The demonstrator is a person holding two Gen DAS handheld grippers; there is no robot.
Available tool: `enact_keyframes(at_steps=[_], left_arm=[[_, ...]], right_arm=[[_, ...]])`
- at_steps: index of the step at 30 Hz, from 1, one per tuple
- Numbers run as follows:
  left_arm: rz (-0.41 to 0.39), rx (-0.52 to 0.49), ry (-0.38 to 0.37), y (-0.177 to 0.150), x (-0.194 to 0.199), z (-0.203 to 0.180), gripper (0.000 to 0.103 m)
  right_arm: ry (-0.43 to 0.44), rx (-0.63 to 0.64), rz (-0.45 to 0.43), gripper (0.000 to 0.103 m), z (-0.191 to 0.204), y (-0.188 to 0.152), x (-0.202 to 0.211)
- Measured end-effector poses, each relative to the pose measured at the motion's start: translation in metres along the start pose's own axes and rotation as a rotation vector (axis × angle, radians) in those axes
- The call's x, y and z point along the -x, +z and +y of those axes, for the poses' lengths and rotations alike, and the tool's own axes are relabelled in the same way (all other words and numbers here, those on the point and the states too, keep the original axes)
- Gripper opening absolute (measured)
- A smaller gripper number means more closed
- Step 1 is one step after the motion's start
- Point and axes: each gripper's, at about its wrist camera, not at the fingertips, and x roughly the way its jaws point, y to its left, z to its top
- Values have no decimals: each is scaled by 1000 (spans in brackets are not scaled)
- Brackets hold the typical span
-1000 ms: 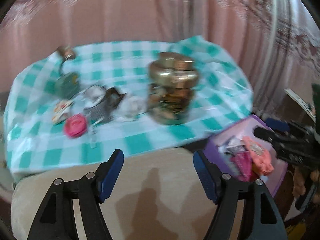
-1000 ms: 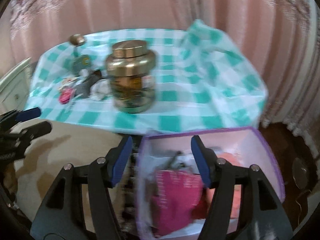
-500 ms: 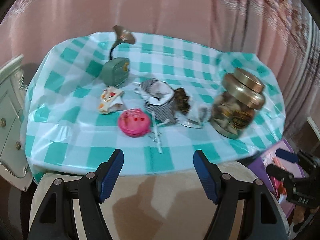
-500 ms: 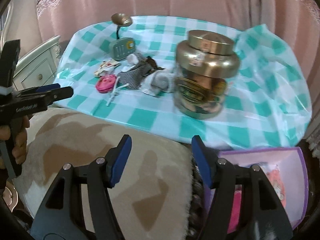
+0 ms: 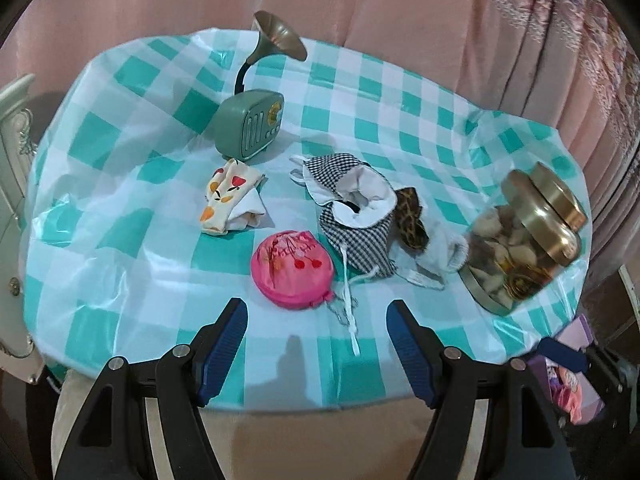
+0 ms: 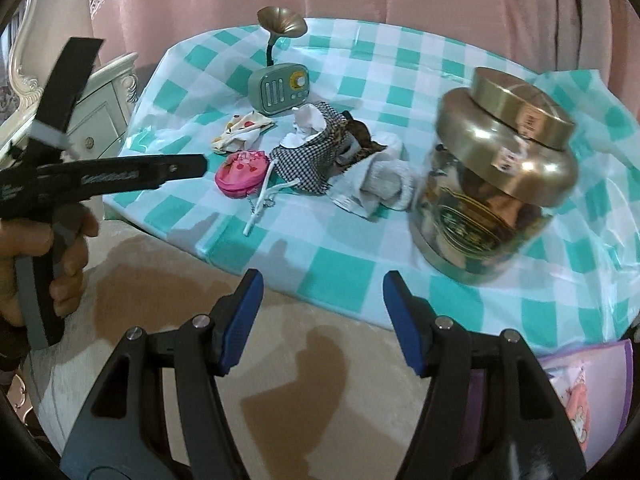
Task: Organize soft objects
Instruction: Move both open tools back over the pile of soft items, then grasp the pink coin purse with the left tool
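Slippery plastic cloth (image 5: 120, 240) over the tabletop, so could drag or bunch under a low grab and nudge the glass jar (image 5: 520, 244) at the right edge; could also snag the white drawstring (image 5: 349, 312) trailing toward the near edge and pull the checked pouch (image 5: 352, 216) along with the wrong item. Soft things clustered mid-tabletop: round pink pouch (image 5: 292, 268) nearest, fruit-print cloth (image 5: 230, 196) left, leopard scrap (image 5: 410, 216) and grey sock (image 6: 384, 184) right, all limp and crumpled. Left gripper (image 5: 316, 320) and right gripper (image 6: 322, 300) both empty, jaws spread wide, short of the pile.
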Motion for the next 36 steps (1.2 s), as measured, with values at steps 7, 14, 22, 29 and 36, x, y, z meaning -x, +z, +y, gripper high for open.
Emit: enact_keyframes(at_steps=[7,14,22,29,36], left_arm=[[80,-1,20,18,-42,4,73],[140,-1,73,29,-76,8,73],[200,4,108,29,-102,13,73],[185,-33,129,32,-110,7,68],[149,-7,136,28,-103,10,66]], right_arm=[[16,6,24,66,4,8,-20],[30,6,41,66,4,12,-34],[28,6,43,66,4,19,-44],[11,-5,28,66,6,36,-58],[-68,12,6,66,14,50,-72]])
